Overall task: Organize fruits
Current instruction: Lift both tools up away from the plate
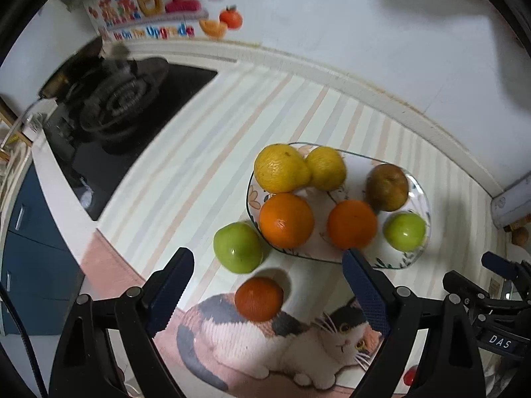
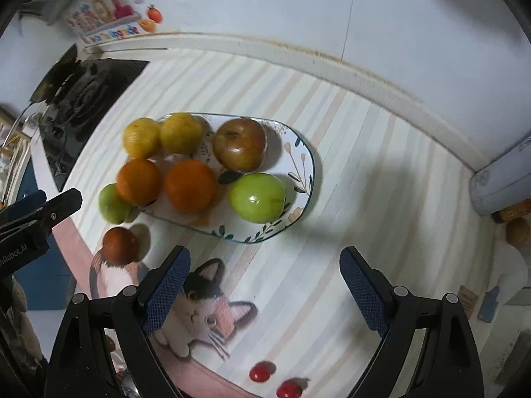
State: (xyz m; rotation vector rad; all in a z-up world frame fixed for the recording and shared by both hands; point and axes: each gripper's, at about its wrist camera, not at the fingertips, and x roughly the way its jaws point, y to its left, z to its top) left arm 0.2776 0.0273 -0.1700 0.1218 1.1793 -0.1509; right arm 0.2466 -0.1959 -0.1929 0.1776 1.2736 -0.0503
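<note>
At the far left a black gas stove sits set into the counter, with a colourful sticker on the wall behind it; a striped mat covers the worktop beside it, and a cat picture is printed on its near edge. A green apple rests on the mat, touching the plate's left rim; just in front of it a dark orange fruit lies on the cat picture, apart from the plate. The left gripper hangs above this fruit with its jaws spread wide and nothing between the pads. The flowered oval plate carries six fruits: two yellow lemons at the back left, two oranges in front of them, a brownish-red apple at the back right, and a second green apple at the front right. The right gripper stands over bare mat in front of the plate, its jaws likewise spread and empty; two small red fruits lie near the mat's front edge; a pale cylinder lies at the far right by the wall.
</note>
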